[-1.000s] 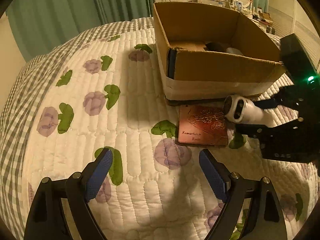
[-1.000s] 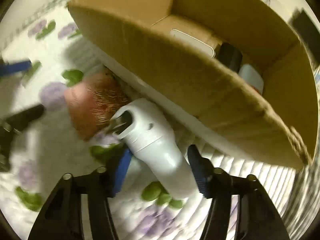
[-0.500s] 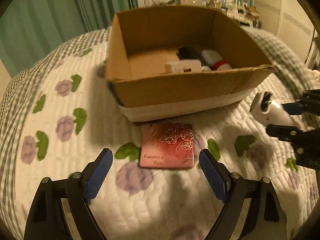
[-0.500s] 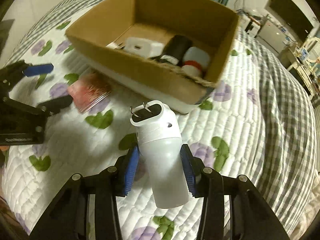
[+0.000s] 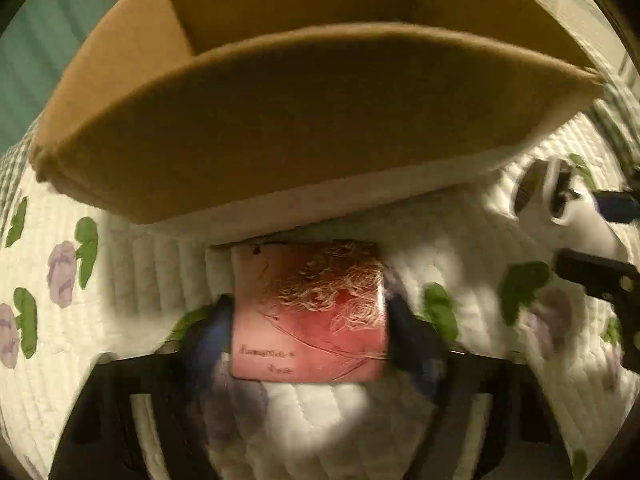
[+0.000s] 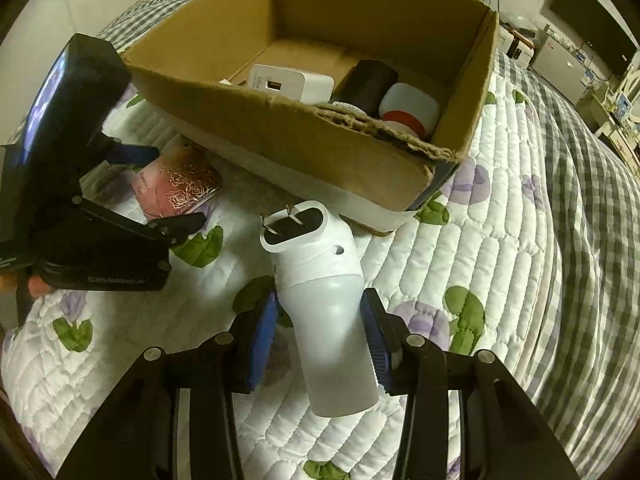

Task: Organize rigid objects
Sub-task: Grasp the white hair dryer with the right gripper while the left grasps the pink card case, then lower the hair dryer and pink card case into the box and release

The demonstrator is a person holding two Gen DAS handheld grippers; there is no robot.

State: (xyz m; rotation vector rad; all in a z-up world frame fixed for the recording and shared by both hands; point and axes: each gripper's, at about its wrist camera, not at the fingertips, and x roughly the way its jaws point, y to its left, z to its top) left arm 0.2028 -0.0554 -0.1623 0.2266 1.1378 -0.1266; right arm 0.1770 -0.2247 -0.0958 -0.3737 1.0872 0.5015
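Left claw (image 5: 308, 316) now down, jaws just closed onto the pink tin (image 5: 310, 312), tight against the cardboard box (image 5: 304, 120) front. Right claw (image 6: 320, 320) still clamped on the white plug-in device (image 6: 324, 300), open quilt beside that box.

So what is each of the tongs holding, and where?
Right tongs: white plug-in device, by its round body. Left tongs, just closing: pink tin, across its side edges.

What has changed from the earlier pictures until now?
The left claw came down over the flat pink rose-patterned tin and has just been closing on its sides. The right claw still grips the white plastic plug-in device. The brown cardboard box stayed put.
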